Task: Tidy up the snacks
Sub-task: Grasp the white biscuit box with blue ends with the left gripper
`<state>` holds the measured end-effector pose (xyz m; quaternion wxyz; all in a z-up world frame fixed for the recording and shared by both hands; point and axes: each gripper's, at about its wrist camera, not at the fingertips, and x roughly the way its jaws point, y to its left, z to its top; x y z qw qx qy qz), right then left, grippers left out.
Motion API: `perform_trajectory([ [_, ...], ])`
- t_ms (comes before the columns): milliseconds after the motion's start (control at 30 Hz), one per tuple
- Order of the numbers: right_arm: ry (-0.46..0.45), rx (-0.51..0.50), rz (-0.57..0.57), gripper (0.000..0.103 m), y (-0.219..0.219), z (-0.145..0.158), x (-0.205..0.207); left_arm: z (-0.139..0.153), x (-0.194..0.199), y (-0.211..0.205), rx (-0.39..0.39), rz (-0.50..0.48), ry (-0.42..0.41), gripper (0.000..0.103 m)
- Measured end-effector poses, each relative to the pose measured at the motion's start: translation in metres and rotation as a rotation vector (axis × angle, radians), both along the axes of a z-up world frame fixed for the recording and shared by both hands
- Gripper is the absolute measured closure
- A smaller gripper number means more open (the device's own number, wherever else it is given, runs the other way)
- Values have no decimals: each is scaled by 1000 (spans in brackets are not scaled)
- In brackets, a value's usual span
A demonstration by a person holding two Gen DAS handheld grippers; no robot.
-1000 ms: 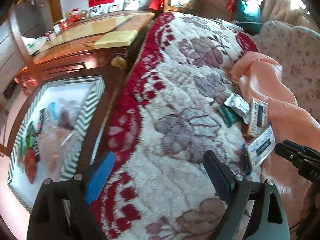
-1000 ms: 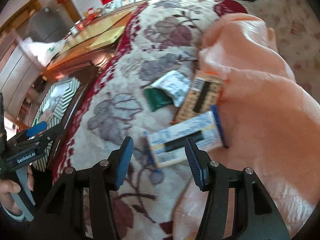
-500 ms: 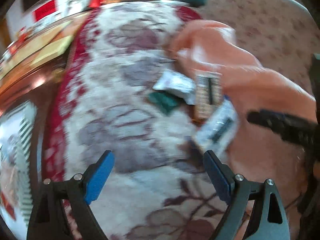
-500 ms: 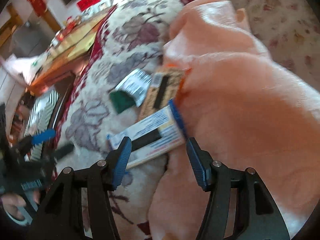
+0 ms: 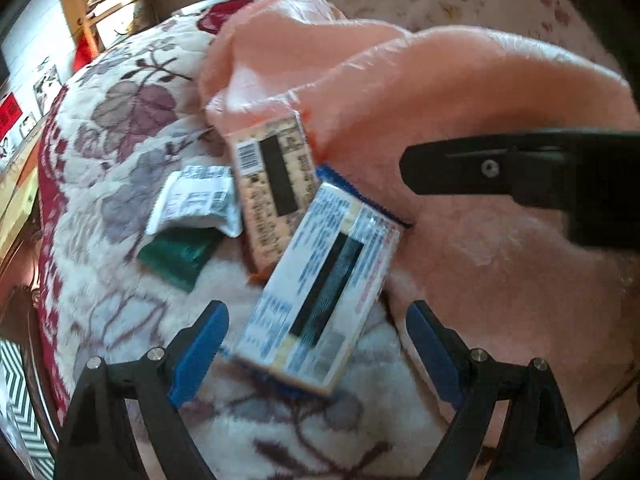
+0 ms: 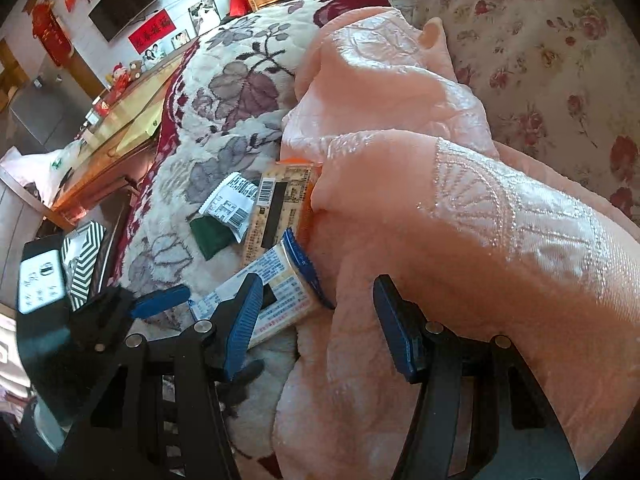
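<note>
Several snack packets lie on the floral plush cover beside a peach blanket (image 5: 460, 92). In the left wrist view these are a blue-and-white packet (image 5: 320, 288), a tan barcode packet (image 5: 276, 188), a small white packet (image 5: 196, 204) and a green one (image 5: 176, 254). My left gripper (image 5: 316, 354) is open and points down, with the blue-and-white packet's near end just ahead between its fingers, untouched. My right gripper (image 6: 318, 326) stands open over the blanket's edge, with the blue-and-white packet (image 6: 280, 288) by its left finger. The left gripper's blue finger (image 6: 160, 304) shows beside it.
A green-and-white striped box (image 6: 84, 256) sits low at the left beyond the cover's red border. A wooden table (image 6: 120, 132) stands behind it. The peach blanket (image 6: 440, 200) is heaped to the right, against a rose-patterned cushion (image 6: 540, 40).
My left gripper swung right, away from the striped box, and came down over the packets. My right gripper shifted right onto the blanket and its jaws widened a little.
</note>
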<state>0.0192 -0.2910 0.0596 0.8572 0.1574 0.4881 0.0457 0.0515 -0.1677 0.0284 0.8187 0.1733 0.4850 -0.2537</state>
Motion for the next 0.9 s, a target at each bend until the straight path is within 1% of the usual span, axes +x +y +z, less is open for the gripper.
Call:
perform_trajectory([
  [33,1,-1,-1,45,-1,-1,0,-3,3,-1,-6,4,17,11],
  [67,2,-1,-2,45,-1,-1,0,-5,7,-1,-23,19,35,17],
  [100,4,-1,-1,45,-2,-2,1,-6,11,2,-42,39,49,30],
  [133,3,-2,-1,45,-2,-2,1,-7,15,7,-67,64,67,30],
  [167,3,-2,-2,45,-2,-2,1,-6,18,13,-108,90,84,32],
  [200,3,-3,-2,45,-2,-2,1,-4,19,18,-132,109,92,36],
  [267,4,-7,-3,45,-1,-2,1,-1,18,30,-152,143,93,42],
  [333,0,-12,6,45,2,-2,3,4,13,46,-166,183,83,42],
  [400,-14,-6,40,45,10,1,6,7,8,64,-170,231,78,43],
  [500,-23,0,126,45,31,2,17,8,3,99,-195,330,85,44],
  [567,-40,-34,205,45,50,4,28,10,0,123,-216,384,82,45],
  [600,-55,-67,258,45,63,5,39,11,-4,134,-220,413,74,45],
  [667,-68,-96,324,45,79,6,54,15,-12,153,-218,462,59,45],
  [767,-56,-160,444,45,105,-2,83,17,-18,175,-221,505,56,45],
  [867,-44,-259,580,45,124,-13,102,13,-21,189,-216,528,65,45],
  [900,-35,-295,618,43,127,-18,108,10,-22,192,-220,532,69,45],
])
